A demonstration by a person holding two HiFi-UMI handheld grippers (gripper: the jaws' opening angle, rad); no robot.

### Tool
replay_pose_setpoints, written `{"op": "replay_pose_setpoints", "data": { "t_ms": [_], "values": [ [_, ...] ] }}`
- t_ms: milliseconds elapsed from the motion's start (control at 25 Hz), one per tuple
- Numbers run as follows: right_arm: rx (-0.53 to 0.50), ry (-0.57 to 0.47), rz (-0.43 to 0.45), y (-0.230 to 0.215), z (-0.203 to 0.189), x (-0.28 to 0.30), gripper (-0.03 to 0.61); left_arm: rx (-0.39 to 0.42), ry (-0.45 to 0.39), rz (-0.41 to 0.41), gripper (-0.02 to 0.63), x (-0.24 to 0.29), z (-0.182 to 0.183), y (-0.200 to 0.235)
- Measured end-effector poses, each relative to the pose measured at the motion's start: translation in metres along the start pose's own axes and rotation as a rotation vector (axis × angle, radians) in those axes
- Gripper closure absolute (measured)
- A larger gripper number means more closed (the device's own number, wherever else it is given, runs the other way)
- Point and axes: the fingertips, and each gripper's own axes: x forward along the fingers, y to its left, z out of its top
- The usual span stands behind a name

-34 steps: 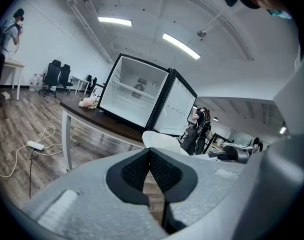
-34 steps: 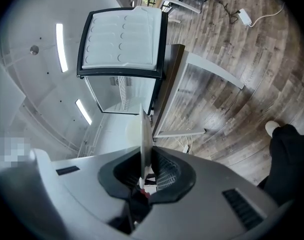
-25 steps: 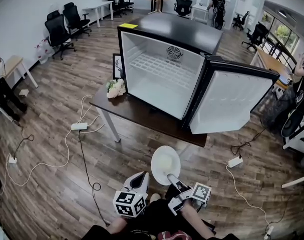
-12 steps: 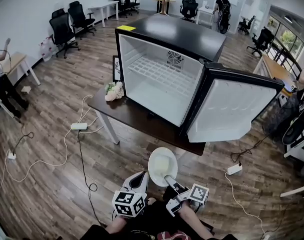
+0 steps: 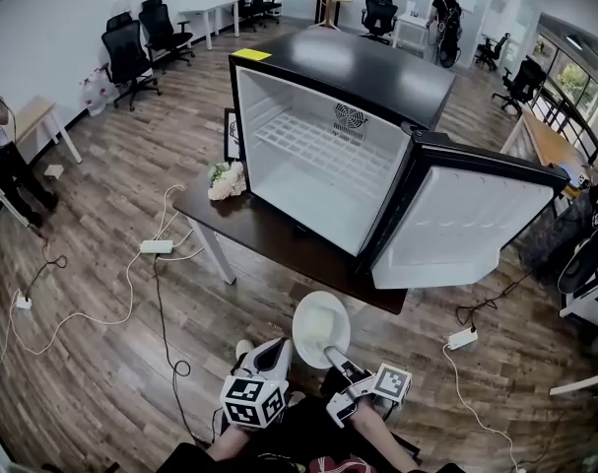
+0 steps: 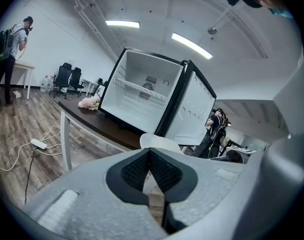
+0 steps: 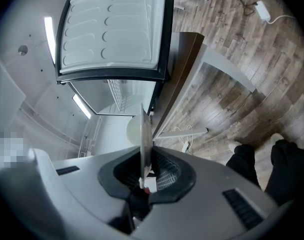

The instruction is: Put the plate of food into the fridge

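Right gripper [image 5: 330,352] clamps the level plate [image 5: 320,325], extended toward the fridge [image 5: 318,170]; left gripper [image 5: 275,346] closed.

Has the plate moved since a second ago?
Yes. In the head view the plate has come closer to the table's front edge, towards the open fridge.

An open-plan office; black swivel chairs [image 5: 129,55] and white desks [image 5: 210,11] line the walls; ceiling strip lights [image 6: 122,23].

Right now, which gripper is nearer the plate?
Right. The right gripper is shut on the near rim of the plate and carries it. The left gripper, shut and empty, sits beside the plate's left edge without gripping it.
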Motion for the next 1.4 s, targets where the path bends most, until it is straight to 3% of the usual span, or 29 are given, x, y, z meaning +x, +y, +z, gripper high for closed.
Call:
{"op": "replay_pose_setpoints", "data": {
  "t_ms": [320,760,1400],
  "values": [
    [0.031,-0.019,0.045,0.01,0.014,0.033,0.534,0.017,0.017,-0.009,0.606,0.025,0.022,0.025],
    [0.052,-0.095,0.004,0.02,0.043,0.099,0.532,0.026,0.055,-0.072,0.606,0.076,0.063,0.079],
    [0.089,-0.331,0.011,0.048,0.067,0.19,0.532,0.09,0.142,-0.279,0.606,0.14,0.115,0.153]
  ]
}}
